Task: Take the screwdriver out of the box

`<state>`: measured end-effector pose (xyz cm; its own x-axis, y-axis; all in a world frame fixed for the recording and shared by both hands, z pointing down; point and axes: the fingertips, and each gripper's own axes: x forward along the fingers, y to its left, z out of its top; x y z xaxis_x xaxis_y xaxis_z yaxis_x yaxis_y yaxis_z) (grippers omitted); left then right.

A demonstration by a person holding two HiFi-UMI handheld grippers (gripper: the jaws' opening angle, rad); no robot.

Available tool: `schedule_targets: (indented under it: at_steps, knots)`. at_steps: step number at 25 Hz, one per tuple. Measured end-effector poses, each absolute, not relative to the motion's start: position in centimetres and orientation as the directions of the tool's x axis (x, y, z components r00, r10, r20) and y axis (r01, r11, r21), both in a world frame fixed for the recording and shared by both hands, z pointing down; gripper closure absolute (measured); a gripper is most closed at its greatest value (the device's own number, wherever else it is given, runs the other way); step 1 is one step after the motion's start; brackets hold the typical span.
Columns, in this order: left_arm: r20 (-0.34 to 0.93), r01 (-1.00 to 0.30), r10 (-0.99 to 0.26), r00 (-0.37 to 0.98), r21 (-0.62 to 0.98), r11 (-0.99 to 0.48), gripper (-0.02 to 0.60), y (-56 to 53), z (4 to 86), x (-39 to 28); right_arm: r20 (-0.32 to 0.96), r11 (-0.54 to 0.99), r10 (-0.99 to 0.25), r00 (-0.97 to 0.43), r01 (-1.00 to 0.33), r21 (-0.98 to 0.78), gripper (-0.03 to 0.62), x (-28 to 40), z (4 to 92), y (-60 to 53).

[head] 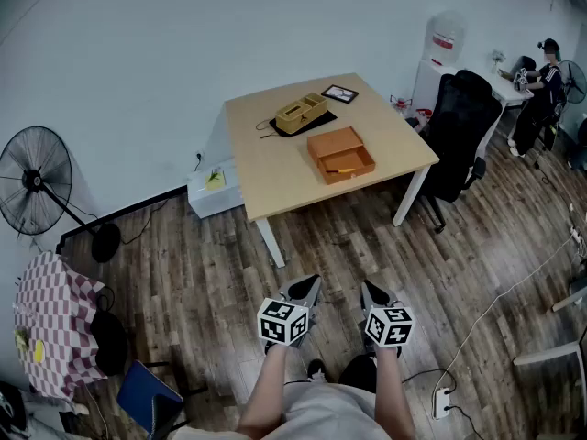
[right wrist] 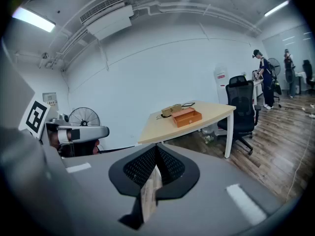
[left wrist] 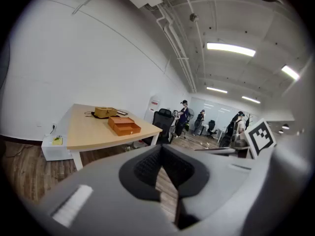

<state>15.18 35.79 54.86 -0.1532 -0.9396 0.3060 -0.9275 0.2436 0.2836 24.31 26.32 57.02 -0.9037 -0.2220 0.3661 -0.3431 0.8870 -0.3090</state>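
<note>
Wood plank floor [head: 367, 246] under me. I'm standing well back from the light wooden table [head: 275, 181], which sits against the white wall. Black office chair [head: 463, 122] at the table's right side, black pedestal fan [head: 32, 191] far left.

Both grippers are held low in front of me, side by side, pointing at the table, nowhere near it. Left gripper [head: 309, 288]: jaws together, nothing between them. Right gripper [head: 371, 291]: same, tips meeting, empty.

On the table: the orange box [head: 340, 154], open, near the middle. A tan case [head: 301, 113] on a dark mat sits behind it, with a small framed tablet-like thing [head: 339, 93] beside that.

Screwdriver [head: 343, 170]: slim yellowish piece lying inside the orange box, front part. Too small to make out details.
</note>
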Motion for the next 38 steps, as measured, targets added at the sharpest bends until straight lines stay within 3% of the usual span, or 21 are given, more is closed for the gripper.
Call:
schedule_targets:
  at_steps: [9,30,38]
  knots:
    - [0.292,-0.918,-0.947,-0.138,0.322,0.233,0.528,35.4,54.7,16.1,0.367,0.892,-0.221,-0.904,-0.339,-0.299,0.594,25.0,57.1,26.3]
    - [0.223,-0.817,-0.951,-0.216,0.492,0.301,0.528,37.3,54.4,9.8,0.336,0.852,-0.279,-0.9,-0.393,-0.345,0.594,23.8,57.5,22.5]
    - [0.213,-0.821,-0.971,-0.103,0.534,0.205,0.528,32.9,54.7,7.2,0.302,0.808,-0.308,-0.902,-0.416,-0.418,0.594,20.2,57.4,18.5]
